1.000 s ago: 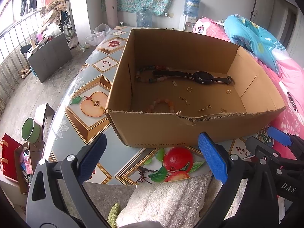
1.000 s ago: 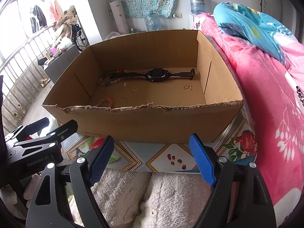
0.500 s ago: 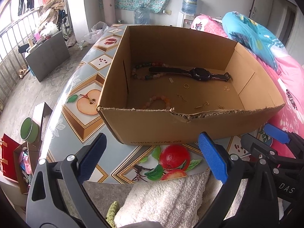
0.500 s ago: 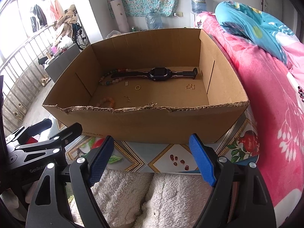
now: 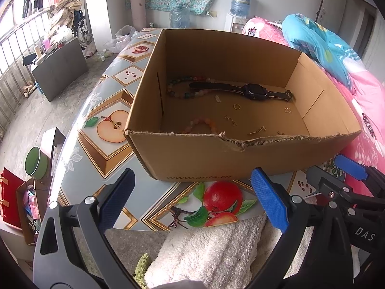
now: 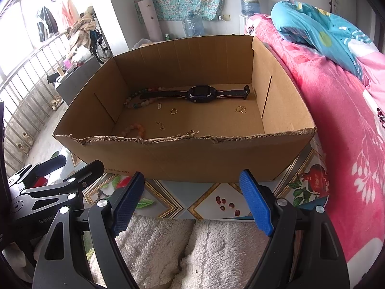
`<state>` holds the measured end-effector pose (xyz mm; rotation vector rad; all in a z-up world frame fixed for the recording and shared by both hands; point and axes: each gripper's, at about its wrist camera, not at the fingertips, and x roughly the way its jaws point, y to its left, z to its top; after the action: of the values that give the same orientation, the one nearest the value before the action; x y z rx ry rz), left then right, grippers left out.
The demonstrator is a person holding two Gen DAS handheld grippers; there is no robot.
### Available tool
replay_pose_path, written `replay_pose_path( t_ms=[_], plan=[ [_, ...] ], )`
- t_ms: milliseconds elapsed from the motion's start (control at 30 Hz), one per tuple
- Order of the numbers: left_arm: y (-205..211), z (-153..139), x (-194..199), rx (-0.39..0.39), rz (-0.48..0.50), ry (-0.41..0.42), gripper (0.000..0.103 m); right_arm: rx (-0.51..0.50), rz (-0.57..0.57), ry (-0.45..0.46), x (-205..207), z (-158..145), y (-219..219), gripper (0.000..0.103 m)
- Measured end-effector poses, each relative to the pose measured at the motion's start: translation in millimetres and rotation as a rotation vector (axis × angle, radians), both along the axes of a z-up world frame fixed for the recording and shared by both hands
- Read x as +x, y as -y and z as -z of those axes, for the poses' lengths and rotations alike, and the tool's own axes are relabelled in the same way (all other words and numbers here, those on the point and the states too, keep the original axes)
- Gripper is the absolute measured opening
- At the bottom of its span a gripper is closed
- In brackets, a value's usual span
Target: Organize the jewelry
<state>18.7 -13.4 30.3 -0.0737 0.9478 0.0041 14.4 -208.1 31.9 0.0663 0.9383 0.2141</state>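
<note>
Cardboard box (image 5: 197,159) of jewelry before me
Watch (image 6: 201,94) and beads (image 5: 185,88) inside; my left gripper (image 5: 192,204) and right gripper (image 6: 192,202) gape wide, empty.

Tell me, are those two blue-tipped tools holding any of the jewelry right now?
No. The left tool and the right tool are both open and empty, in front of the cardboard box. The watch lies untouched inside.

A table (image 5: 105,110) covered in fruit-patterned oilcloth carries an open cardboard box (image 5: 216,159), just beside a pink-blanketed bed (image 6: 336,120).
</note>
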Motion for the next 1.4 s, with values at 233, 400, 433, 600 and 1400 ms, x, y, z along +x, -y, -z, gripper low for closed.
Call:
replay_pose_path(
  t_ms=[233, 400, 433, 600, 1400],
  plan=[
    [-0.9, -0.5, 0.3, 0.001, -0.001, 0.002, 0.093, 0.003, -0.004, 0.003, -0.2, 0.1, 0.4, 0.079],
    [-0.8, -0.4, 0.5, 0.002, -0.001, 0.001, 0.093, 0.004, -0.003, 0.002, -0.3, 0.3, 0.4, 0.079],
    [-0.7, -0.4, 0.4, 0.005, -0.002, 0.002, 0.093, 0.005, -0.003, 0.002, -0.5, 0.2, 0.5, 0.079],
    [-1.0, -0.6, 0.4, 0.006, -0.005, 0.001, 0.093, 0.007, -0.001, 0.000, 0.5, 1.2, 1.2, 0.079],
    [-1.3, -0.3, 0.7, 0.003, -0.014, -0.010, 0.093, 0.002, -0.002, 0.000, 1.3, -0.1, 1.3, 0.079]
  ],
)
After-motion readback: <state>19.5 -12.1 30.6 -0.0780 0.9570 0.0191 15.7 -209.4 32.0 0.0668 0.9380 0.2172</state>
